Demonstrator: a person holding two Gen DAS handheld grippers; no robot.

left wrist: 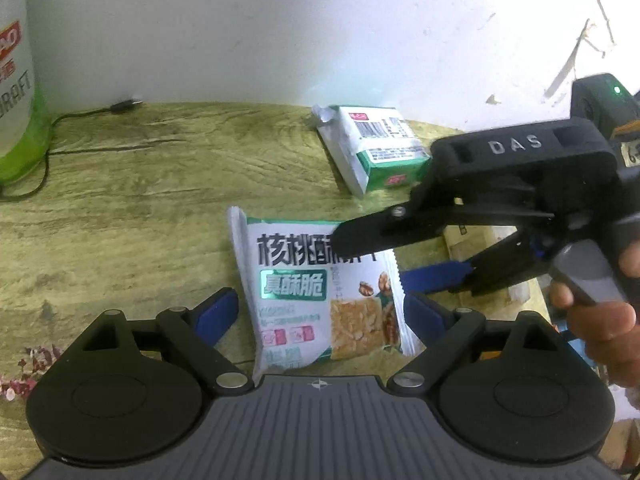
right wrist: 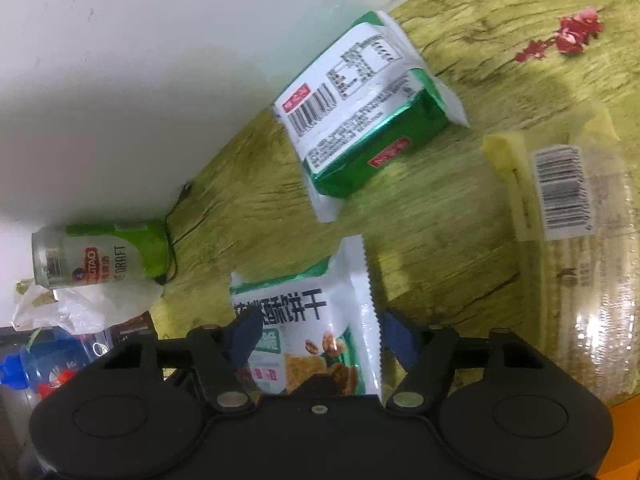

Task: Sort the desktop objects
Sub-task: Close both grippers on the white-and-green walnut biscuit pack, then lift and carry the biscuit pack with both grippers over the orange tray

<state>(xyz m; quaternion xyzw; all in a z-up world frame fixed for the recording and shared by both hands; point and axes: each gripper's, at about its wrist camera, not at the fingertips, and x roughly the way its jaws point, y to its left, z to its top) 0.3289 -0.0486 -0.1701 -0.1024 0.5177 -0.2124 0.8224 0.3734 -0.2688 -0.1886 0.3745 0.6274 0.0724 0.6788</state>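
A white and green walnut biscuit packet (left wrist: 292, 280) lies on the wood-grain table (left wrist: 140, 200). My left gripper (left wrist: 320, 294) is open and straddles the packet's width, its blue pads (left wrist: 218, 312) just outside each long edge. My right gripper (left wrist: 370, 260) comes in from the right, held by a hand (left wrist: 600, 312). One of its fingers reaches over the printed face and the other sits beside the serrated edge. In the right wrist view the packet (right wrist: 320, 304) sits between the pads (right wrist: 394, 332) of my right gripper (right wrist: 322, 316), and I see no firm pinch.
A green and white carton (left wrist: 376, 148) lies behind the packet near the white wall. A beer can (right wrist: 96, 256) stands at the far left beside a black cable (left wrist: 80, 114). A clear lidded container (right wrist: 580, 240) with a barcode sits to the right. A crumpled bag and a blue bottle (right wrist: 48, 364) are near the can.
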